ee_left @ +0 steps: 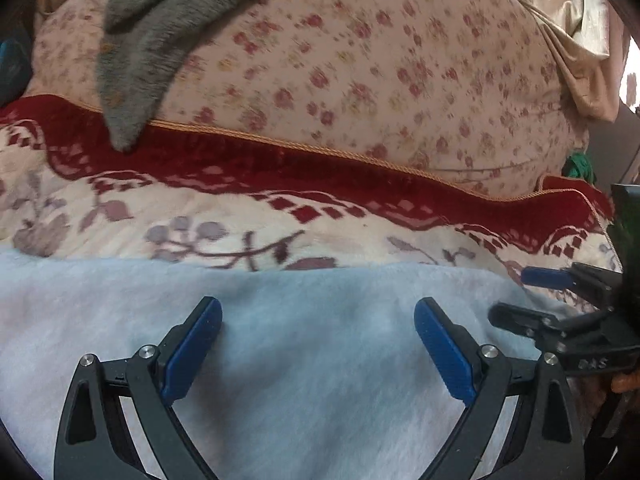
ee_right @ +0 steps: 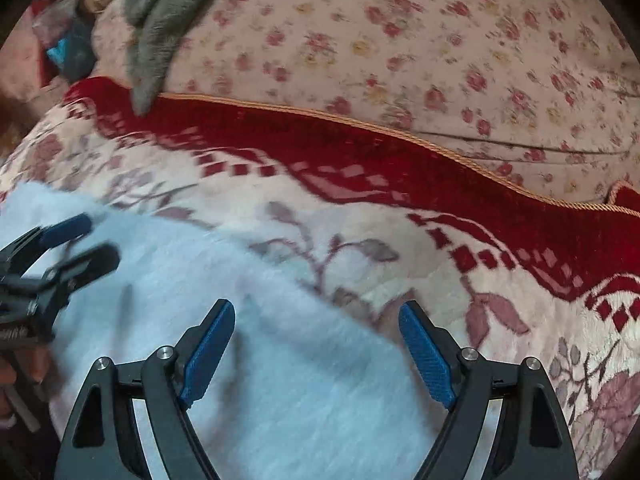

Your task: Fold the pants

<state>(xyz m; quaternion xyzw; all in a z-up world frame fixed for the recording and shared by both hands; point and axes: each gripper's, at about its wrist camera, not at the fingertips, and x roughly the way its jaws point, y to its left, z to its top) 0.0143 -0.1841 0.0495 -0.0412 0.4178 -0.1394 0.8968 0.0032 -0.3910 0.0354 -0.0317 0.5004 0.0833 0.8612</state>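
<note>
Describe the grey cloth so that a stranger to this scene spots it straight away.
Find the big pink flowered cushion behind the red-bordered blanket. The grey cloth hangs down the cushion's left side, its tip reaching the red border. It is the only plain, dark, fuzzy piece there; the pale blue pants lie nearer, under the grippers.

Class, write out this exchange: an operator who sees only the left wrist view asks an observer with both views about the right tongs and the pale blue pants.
Operator: I only catch the right tongs at my frame's edge. Are they open?
Observer: Yes. The right tongs stand wide open with nothing pinched.
Operator: Where are they relative to the pants?
Observer: They hang over the edge of the pale blue pants, with fleece below one side and the patterned blanket at the other side's tip.
</note>
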